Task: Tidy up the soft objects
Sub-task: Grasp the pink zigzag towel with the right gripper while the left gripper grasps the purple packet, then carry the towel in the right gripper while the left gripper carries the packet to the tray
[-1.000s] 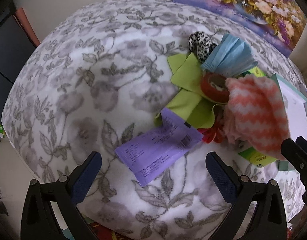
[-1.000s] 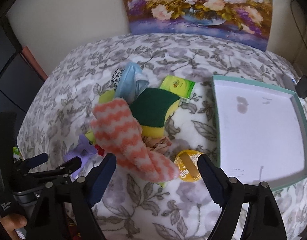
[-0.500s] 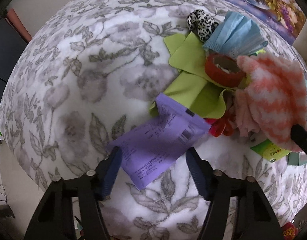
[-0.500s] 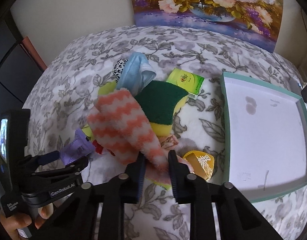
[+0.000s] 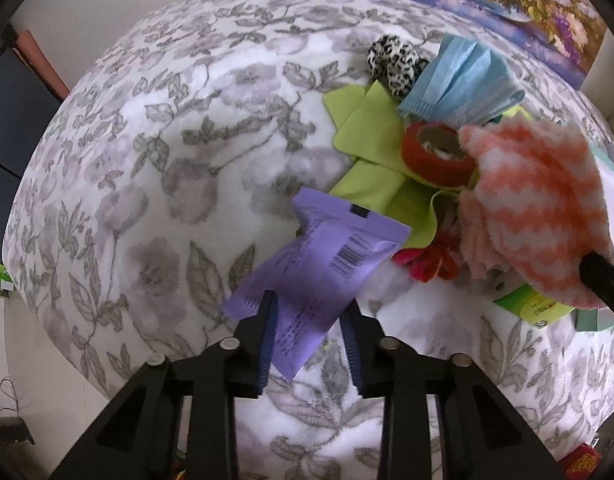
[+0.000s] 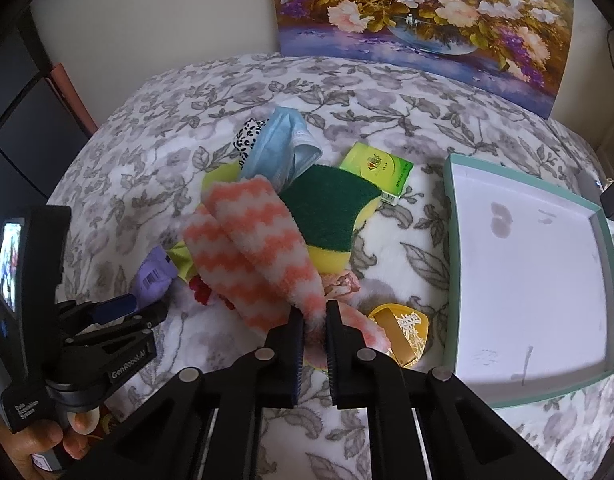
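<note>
A purple packet [image 5: 327, 256] lies bent and tipped up between the pads of my left gripper [image 5: 309, 312], whose jaws are closing and press its sides. An orange-and-white striped fluffy cloth [image 6: 251, 248] hangs up out of the pile, and my right gripper [image 6: 314, 320] is shut on its lower end. In the left wrist view the same striped cloth [image 5: 535, 200] stands at the right. The pile also holds a blue face mask [image 6: 279, 148], a leopard-print scrunchie [image 5: 391, 64], a lime cloth [image 5: 371, 132] and a green-and-yellow sponge [image 6: 327, 208].
A teal-rimmed white tray [image 6: 451, 240] sits at the right on the floral blanket [image 5: 187, 160]. A red tape roll [image 5: 435, 152], a green box [image 6: 377, 168] and a gold packet [image 6: 403, 332] lie among the pile. A flower painting [image 6: 419, 20] leans on the back wall.
Both grippers went from wide open to closed. The left one came in around the purple packet, which buckled upward. The right one pinched the end of the striped cloth.
</note>
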`<state>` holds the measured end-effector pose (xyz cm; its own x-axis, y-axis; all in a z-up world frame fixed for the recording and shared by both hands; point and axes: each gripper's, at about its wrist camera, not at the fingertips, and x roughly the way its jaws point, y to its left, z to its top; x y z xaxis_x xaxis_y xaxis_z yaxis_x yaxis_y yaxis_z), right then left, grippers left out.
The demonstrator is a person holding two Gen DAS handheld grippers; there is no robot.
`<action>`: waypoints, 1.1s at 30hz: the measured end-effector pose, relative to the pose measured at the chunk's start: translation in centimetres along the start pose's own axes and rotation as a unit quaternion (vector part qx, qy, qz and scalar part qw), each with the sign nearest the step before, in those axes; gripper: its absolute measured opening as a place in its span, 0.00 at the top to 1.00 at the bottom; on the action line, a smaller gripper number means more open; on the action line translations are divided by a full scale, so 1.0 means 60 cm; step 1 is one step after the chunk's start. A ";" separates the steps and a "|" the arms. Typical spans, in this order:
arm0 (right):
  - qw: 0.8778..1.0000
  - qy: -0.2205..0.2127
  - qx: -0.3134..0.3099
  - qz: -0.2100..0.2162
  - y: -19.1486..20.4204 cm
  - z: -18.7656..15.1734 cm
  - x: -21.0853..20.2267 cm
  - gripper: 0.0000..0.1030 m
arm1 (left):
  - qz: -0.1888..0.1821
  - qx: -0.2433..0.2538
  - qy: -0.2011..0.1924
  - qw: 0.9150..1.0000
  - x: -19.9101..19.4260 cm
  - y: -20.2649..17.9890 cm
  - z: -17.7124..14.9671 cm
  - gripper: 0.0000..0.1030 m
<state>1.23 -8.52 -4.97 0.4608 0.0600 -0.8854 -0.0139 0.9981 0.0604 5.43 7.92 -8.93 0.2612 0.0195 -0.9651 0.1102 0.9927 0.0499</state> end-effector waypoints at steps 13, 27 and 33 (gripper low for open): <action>0.999 -0.028 0.012 0.027 -0.007 0.005 -0.027 0.93 | -0.030 -0.031 -0.021 0.999 -0.017 0.021 -0.005 0.82; 0.992 -0.094 0.042 0.077 -0.029 0.022 -0.092 0.94 | -0.057 -0.048 -0.071 0.995 -0.081 0.026 0.007 0.92; 0.984 -0.136 0.068 0.090 -0.054 0.033 -0.134 0.94 | -0.078 -0.031 -0.117 0.990 -0.151 0.003 0.017 0.92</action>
<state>-0.71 -12.27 2.87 0.6827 0.2110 -0.6996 -0.0065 0.9591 0.2829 4.08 7.82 0.09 0.4617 -0.1548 -0.8734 0.1098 0.9870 -0.1169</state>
